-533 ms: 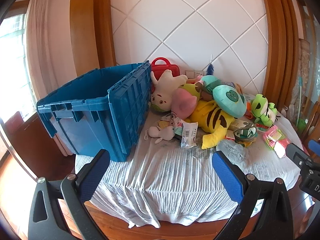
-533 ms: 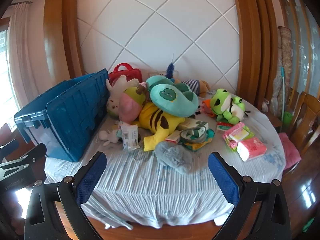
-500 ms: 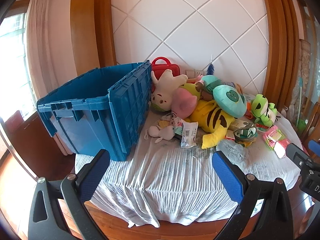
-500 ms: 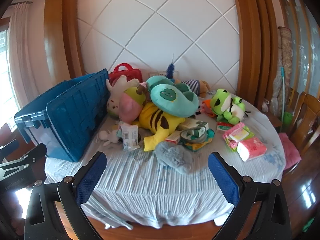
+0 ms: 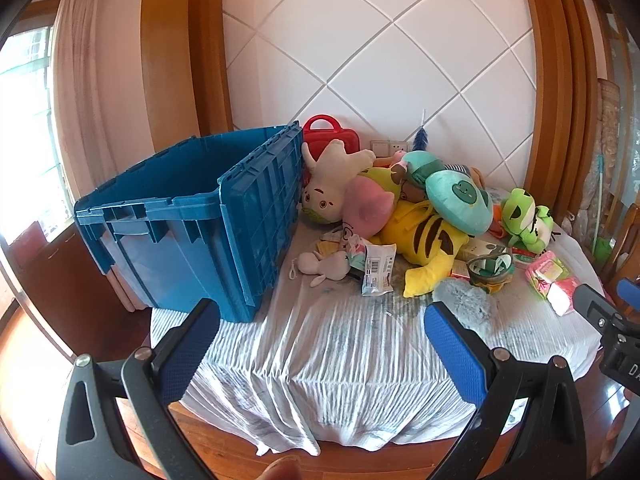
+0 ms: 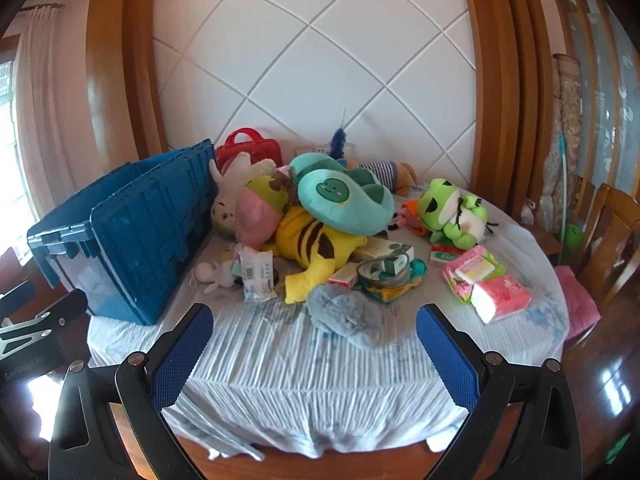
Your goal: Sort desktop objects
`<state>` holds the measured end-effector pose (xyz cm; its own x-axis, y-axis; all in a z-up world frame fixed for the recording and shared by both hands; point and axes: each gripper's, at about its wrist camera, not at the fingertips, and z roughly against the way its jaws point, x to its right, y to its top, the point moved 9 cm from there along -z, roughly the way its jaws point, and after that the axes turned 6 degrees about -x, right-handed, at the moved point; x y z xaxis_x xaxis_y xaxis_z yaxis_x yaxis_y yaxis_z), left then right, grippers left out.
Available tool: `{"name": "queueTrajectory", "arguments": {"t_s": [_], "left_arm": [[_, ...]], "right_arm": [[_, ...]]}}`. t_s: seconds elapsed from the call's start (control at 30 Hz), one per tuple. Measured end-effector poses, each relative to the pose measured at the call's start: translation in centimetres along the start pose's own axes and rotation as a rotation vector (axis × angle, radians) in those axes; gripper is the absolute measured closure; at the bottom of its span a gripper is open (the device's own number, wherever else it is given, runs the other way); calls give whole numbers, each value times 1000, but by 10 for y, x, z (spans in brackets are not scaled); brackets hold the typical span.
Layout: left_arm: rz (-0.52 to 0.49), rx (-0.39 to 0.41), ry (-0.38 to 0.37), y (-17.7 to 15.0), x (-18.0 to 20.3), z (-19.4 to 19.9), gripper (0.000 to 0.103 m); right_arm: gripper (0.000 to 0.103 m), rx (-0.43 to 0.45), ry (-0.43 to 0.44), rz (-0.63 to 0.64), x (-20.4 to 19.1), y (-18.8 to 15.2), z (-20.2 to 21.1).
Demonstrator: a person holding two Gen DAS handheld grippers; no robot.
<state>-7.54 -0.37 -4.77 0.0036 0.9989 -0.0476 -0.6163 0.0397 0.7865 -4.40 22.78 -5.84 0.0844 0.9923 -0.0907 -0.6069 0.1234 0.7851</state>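
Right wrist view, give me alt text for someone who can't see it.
The open right gripper hovers empty before a cloth-covered table heaped with plush toys, a yellow striped plush and a green frog among them. A blue crate stands at the left, a grey fuzzy item lies nearest, and pink tissue packs sit at the right.

Crate (image 5: 192,224) left on table (image 5: 320,344), toy pile (image 5: 420,208) right beside it
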Motion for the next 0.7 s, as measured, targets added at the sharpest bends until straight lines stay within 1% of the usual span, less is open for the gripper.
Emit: {"name": "queueTrajectory", "arguments": {"t_s": [0.27, 0.4, 0.5, 0.7], "left_arm": [[1, -12, -32, -1, 1, -4, 0], [-11, -17, -20, -2, 1, -7, 0], [-13, -27, -37, -4, 3, -9, 0], [-21, -28, -38, -4, 3, -12, 0]], "right_arm": [[0, 3, -2, 4, 2, 5, 3], [0, 2, -4, 2, 0, 1, 0], [0, 1, -8, 0, 0, 1, -2], [0, -2, -15, -2, 0, -1, -4]]}}
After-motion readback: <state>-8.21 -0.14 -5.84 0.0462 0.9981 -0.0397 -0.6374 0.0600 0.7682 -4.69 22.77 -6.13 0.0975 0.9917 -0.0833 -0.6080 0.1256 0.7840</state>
